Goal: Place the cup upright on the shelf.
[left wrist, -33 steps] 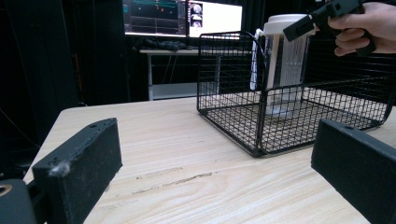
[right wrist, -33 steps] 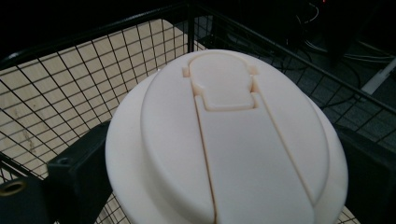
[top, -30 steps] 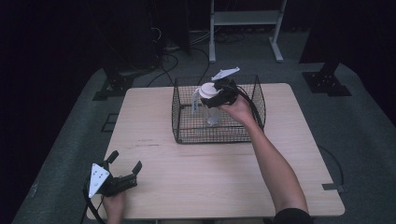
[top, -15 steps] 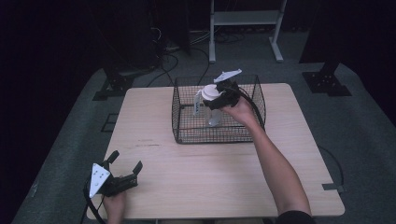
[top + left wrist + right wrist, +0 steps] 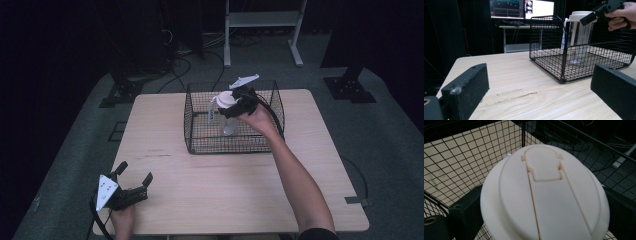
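Note:
A clear bottle (image 5: pixel 224 120) with a white lid (image 5: pixel 541 170) stands upright inside the black wire basket (image 5: pixel 200 146). My right gripper (image 5: pixel 234 106) is shut on the bottle, one black jaw on each side of the lid. From the left gripper view the bottle (image 5: pixel 579 37) shows through the basket's mesh (image 5: pixel 549 47), its base at or just above the basket floor, with my right gripper (image 5: pixel 596 13) at its top. My left gripper (image 5: pixel 135 171) lies at the table's near left corner, open and with nothing between its jaws (image 5: pixel 539 82).
The basket sits at the far middle of the wooden table (image 5: pixel 235 185). A white metal stand (image 5: pixel 260 20) and cables are on the floor beyond the table. A lit monitor (image 5: pixel 521 8) stands on a desk behind the basket.
My right gripper has shifted slightly to the right with the bottle in it. The left gripper has not moved.

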{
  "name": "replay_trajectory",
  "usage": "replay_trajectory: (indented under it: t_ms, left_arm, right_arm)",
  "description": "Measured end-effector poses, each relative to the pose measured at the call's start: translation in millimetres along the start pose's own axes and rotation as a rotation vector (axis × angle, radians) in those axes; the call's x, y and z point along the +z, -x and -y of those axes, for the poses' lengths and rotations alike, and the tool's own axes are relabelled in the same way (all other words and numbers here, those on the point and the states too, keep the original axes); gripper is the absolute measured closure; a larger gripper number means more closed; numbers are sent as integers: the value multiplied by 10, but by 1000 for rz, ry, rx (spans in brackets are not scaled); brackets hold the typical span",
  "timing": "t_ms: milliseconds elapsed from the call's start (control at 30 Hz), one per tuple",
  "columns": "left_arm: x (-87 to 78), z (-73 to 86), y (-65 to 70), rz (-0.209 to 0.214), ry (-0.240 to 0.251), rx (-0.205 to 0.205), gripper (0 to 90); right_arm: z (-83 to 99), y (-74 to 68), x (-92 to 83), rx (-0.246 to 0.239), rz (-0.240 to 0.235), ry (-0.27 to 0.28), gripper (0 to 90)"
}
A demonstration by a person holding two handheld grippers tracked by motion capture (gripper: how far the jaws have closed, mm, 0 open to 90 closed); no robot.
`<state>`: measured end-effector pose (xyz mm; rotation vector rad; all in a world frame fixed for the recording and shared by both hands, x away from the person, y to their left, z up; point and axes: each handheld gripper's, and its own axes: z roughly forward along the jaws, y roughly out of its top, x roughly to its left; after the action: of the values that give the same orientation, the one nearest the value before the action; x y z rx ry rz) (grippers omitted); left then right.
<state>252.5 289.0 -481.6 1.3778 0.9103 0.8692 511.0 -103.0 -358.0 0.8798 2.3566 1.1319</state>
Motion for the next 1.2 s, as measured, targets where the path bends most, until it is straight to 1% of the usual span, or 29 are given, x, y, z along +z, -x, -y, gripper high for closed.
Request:
replay_trajectory:
  t_ms: [33,67,133,167,233,267,367,433,533,700,733,833,967,1000,1033,1067,1100,1200]
  left_arm:
    - [2,0,1,-1,0,1,9]
    - [2,0,2,-1,-1,2,9]
    - [0,1,6,-2,-4,6,9]
    - [-1,1,8,-3,-4,7,9]
    - [-2,2,9,-3,-3,6,9]
    - [-2,1,9,-2,-3,6,9]
    - [-4,1,14,-3,-6,9,9]
    - [-6,3,12,-1,-5,5,9]
    - [-11,4,4,-1,-3,2,9]
    - [-9,3,5,-2,0,1,9]
    - [-10,4,4,-2,0,-1,9]
    - [-10,4,5,-2,1,0,9]
    - [-11,4,6,-3,-1,4,9]
    - [-12,4,6,-3,-1,3,9]
    - [-13,4,5,-2,-2,3,9]
    - [-13,4,5,-2,-2,3,9]
    - [-13,4,5,-3,-1,3,9]
    - [-11,4,6,-2,-3,4,9]
  right_arm:
    - [3,0,1,-3,0,-4,36]
    - [5,0,-4,-16,3,-8,35]
    - [5,-5,-11,-20,10,-9,34]
    - [4,-6,-13,-24,12,-9,19]
    - [-2,-13,-28,-14,23,0,6]
    - [-7,-9,-34,-7,21,4,6]
    - [-23,-16,-61,-8,37,19,0]
    - [-32,-15,-78,0,43,23,0]
    - [-39,-15,-106,7,38,36,0]
    - [-56,-17,-158,2,42,47,0]
    - [-63,-13,-181,3,43,56,0]
    - [-67,-11,-208,7,39,58,0]
    - [-75,-12,-272,13,33,65,0]
    - [-81,-14,-314,11,34,72,0]
    - [-81,-14,-314,11,34,72,0]
    - [-87,-14,-358,13,30,79,0]
    - [-87,-14,-358,13,30,79,0]
    - [-88,-26,-434,13,27,88,0]
